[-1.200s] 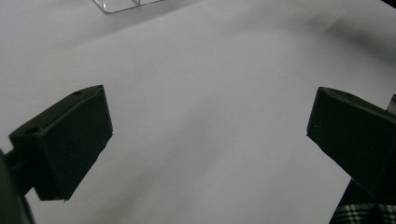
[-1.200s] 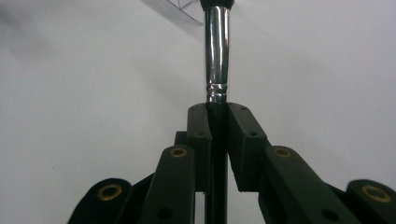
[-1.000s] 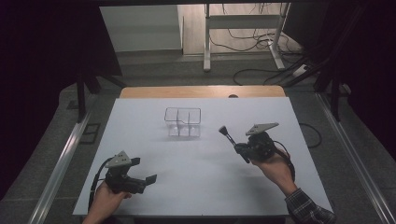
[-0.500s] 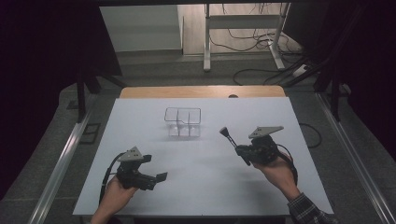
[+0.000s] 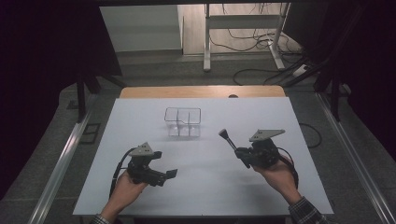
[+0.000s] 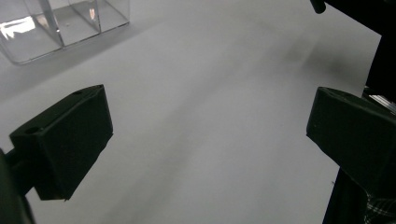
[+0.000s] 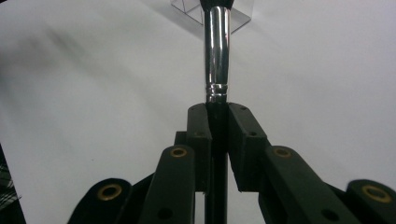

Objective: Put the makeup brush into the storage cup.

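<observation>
The brush (image 5: 227, 138) is sitting clamped in the right tool (image 5: 243, 154), its black handle pinched between the jaws and its shiny metal collar (image 7: 218, 51) and tip sticking out ahead of them, slanting up and away from the hand. Just beyond the brush tip, the clear box (image 5: 182, 122) with its dividers is standing on the white bench (image 5: 210, 186), apart from the brush. The right tool is staying where it was a second ago, with the same grip. The left tool (image 5: 170, 173) is hovering low over the bench with its jaws standing wide apart and nothing between them; compared with a second ago it is sitting farther in toward the middle of the bench, nearer the box and the right tool.
</observation>
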{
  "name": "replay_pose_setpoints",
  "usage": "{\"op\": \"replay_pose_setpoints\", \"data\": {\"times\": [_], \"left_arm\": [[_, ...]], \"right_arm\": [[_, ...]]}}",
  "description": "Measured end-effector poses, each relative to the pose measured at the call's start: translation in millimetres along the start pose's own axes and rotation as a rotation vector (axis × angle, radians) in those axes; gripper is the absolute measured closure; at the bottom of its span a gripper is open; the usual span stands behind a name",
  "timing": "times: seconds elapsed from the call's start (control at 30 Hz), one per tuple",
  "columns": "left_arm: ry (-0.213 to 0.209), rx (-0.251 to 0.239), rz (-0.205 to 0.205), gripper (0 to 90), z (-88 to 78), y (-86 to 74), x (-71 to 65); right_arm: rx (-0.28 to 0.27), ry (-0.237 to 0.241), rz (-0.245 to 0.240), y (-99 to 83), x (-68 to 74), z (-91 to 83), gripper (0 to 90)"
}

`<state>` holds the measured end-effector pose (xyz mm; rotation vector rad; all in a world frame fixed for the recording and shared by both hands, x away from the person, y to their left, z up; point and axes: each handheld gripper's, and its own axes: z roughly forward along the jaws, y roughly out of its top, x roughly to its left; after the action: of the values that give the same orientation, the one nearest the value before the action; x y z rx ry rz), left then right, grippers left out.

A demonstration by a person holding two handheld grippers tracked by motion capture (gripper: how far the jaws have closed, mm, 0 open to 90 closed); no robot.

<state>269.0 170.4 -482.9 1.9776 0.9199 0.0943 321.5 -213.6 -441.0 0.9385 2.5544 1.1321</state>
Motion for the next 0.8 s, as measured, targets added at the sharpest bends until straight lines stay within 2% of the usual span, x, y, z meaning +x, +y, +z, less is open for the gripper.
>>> {"op": "replay_pose_setpoints", "data": {"times": [0.5,0.63,0.8], "left_arm": [[-0.047,0.009,0.036,0.8,22.5,20.4,-10.0],[-0.072,0.007,0.040,0.5,27.1,25.1,-12.7],[-0.113,-0.004,0.024,0.2,32.4,29.8,-14.7]], "right_arm": [[-0.017,0.022,-0.011,-3.6,14.7,-2.9,79.7],[-0.017,0.028,-0.016,-4.4,17.8,-2.4,79.7],[-0.023,0.037,-0.020,-4.7,21.4,-1.6,79.7]]}}
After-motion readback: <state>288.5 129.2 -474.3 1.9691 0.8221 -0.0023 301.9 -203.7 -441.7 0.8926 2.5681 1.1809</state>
